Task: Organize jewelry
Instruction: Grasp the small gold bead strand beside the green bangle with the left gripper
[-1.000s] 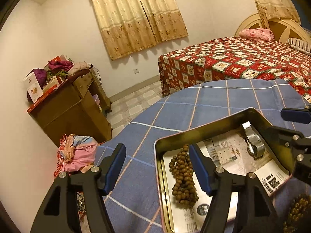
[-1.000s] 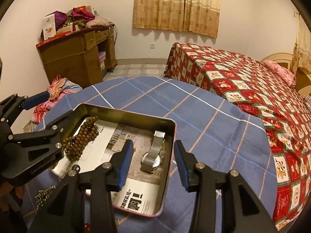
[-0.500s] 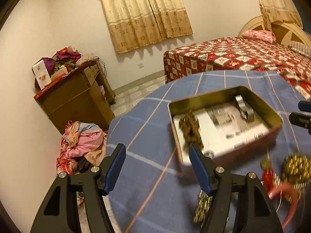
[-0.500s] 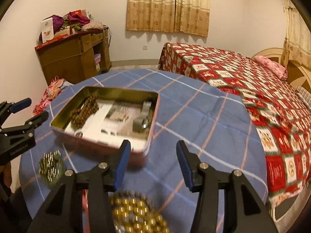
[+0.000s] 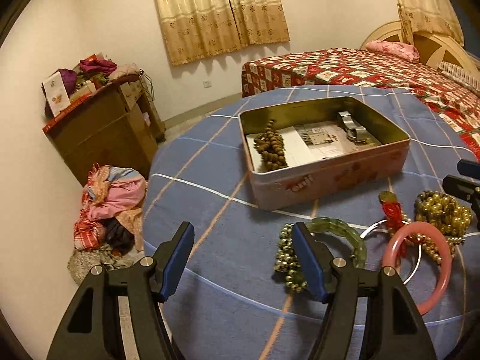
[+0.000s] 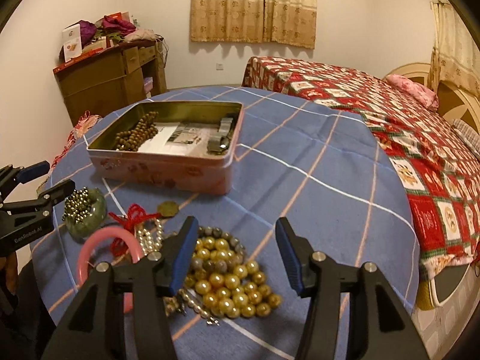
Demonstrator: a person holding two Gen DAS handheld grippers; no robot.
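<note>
Pink bangle [image 6: 90,255] partly hidden behind right gripper [image 6: 237,255]; fingers apart.

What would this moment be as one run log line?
left gripper: open, empty | right gripper: open, above gold beads | tin: wooden beads, watch inside

Both tongs [image 5: 240,258] [image 6: 234,255] – black frames, blue pads, silver screws.
</note>
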